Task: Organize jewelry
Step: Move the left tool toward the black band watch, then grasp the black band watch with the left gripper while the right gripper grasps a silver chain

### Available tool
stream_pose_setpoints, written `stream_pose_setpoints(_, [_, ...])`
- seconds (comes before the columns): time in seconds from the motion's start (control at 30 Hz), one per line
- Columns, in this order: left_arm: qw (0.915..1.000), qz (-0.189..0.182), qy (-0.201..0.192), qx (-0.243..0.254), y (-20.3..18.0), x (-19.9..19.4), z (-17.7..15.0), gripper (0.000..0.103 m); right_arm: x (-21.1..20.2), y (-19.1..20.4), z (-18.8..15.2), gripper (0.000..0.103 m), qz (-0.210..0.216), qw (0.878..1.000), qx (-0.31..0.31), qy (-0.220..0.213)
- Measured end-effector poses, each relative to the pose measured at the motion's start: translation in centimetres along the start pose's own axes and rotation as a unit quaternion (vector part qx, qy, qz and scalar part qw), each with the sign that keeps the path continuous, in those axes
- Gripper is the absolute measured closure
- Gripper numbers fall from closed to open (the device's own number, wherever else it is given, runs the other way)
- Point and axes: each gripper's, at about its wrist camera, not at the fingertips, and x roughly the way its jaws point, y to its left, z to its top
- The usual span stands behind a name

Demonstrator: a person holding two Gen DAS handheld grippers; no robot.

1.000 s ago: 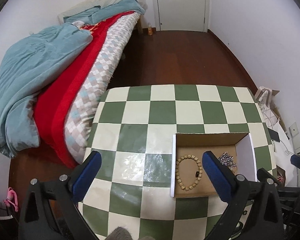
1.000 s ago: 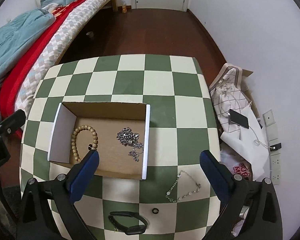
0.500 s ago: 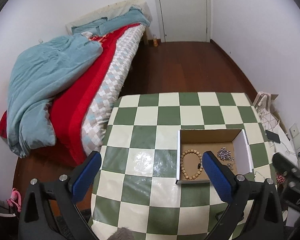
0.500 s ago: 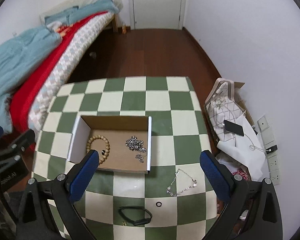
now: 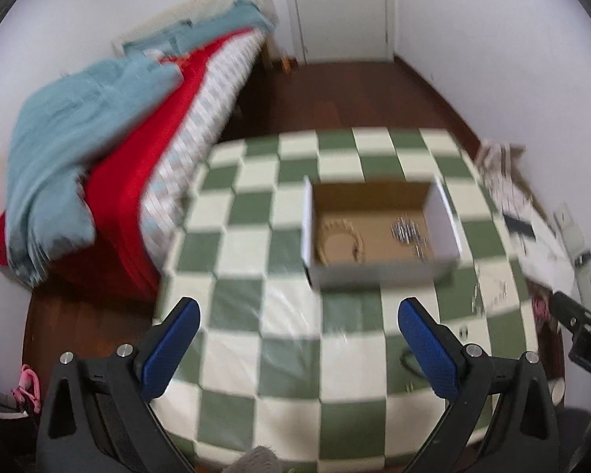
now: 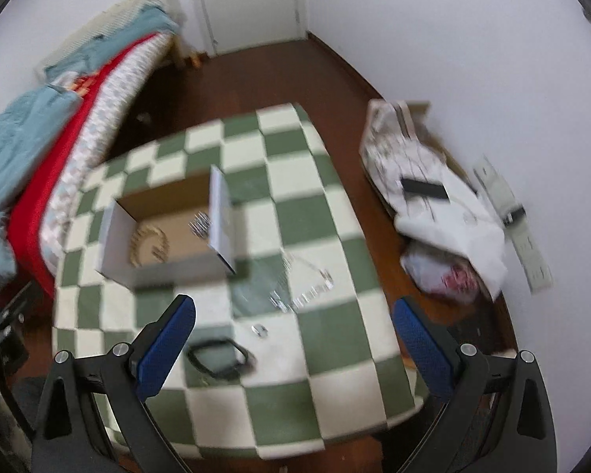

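A cardboard box (image 5: 378, 268) (image 6: 165, 272) sits on the green-and-white checked table (image 5: 279, 339) (image 6: 335, 354). Inside lie a wooden bead bracelet (image 5: 341, 238) (image 6: 150, 246) and a silver chain pile (image 5: 407, 233) (image 6: 200, 224). On the table outside the box lie a silver chain bracelet (image 6: 303, 287), a small ring (image 6: 259, 330) and a black band (image 6: 218, 359). My left gripper (image 5: 297, 349) hangs open, high above the table's near side. My right gripper (image 6: 293, 349) is open too, above the loose pieces, with nothing between its fingers. Both views are blurred.
A bed with red and teal blankets (image 5: 98, 149) (image 6: 39, 149) stands left of the table. Bags and white cloth with a phone (image 6: 445, 213) lie on the wooden floor at the right by the wall. A closed door (image 5: 339, 8) is at the back.
Both grippers have risen and pulled back from the table; the box looks smaller and farther. The right view has swung rightward and tilted. Both stayed open.
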Motion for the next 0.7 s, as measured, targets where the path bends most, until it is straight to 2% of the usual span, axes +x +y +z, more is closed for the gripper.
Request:
stream_pose_setpoints(0.03, [0.9999, -0.002, 0.013, 0.004, -0.6, 0.7, -0.7, 0.0, 0.8, -0.6, -0.9, 0.008, -0.005, 1.0, 0.002, 0.01])
stream_pose_setpoints(0.1, [0.9989, -0.014, 0.043, 0.011, -2.0, 2.7, -2.1, 0.0, 2.1, -1.5, -2.4, 0.026, -0.011, 1.0, 0.006, 0.027])
stream_pose_setpoints(0.27, [0.9905, -0.06, 0.124, 0.007, -4.7, 7.4, -4.2, 0.001, 5.2, -3.9, -5.2, 0.028, -0.004, 0.997, 0.031, 0.066])
stream_pose_setpoints(0.3, [0.9883, -0.069, 0.136, 0.006, -5.2, 8.2, -4.4, 0.004, 5.7, -4.2, -5.5, 0.028, -0.003, 0.997, 0.036, 0.07])
stream_pose_setpoints(0.37, [0.983, -0.089, 0.16, 0.002, -6.1, 9.8, -4.8, 0.015, 6.4, -4.9, -6.0, 0.028, -0.001, 0.996, 0.044, 0.078])
stream_pose_setpoints(0.47, [0.9762, -0.108, 0.188, -0.001, -7.1, 11.6, -4.9, 0.035, 7.2, -5.6, -6.2, 0.028, 0.001, 0.995, 0.051, 0.085])
stream_pose_setpoints(0.53, [0.9744, -0.111, 0.196, 0.002, -7.7, 12.3, -5.0, 0.061, 7.5, -5.9, -5.9, 0.028, 0.002, 0.995, 0.054, 0.088])
stream_pose_setpoints(0.57, [0.9765, -0.107, 0.187, 0.007, -7.8, 12.2, -4.9, 0.064, 7.7, -6.1, -5.9, 0.028, 0.004, 0.995, 0.056, 0.089])
stream_pose_setpoints(0.63, [0.9773, -0.106, 0.182, 0.018, -8.2, 12.2, -4.7, 0.095, 8.2, -6.1, -5.6, 0.028, 0.006, 0.994, 0.056, 0.091])
stream_pose_setpoints(0.7, [0.9771, -0.11, 0.181, 0.018, -8.1, 12.2, -4.5, 0.096, 8.6, -6.0, -5.3, 0.028, 0.011, 0.994, 0.056, 0.093])
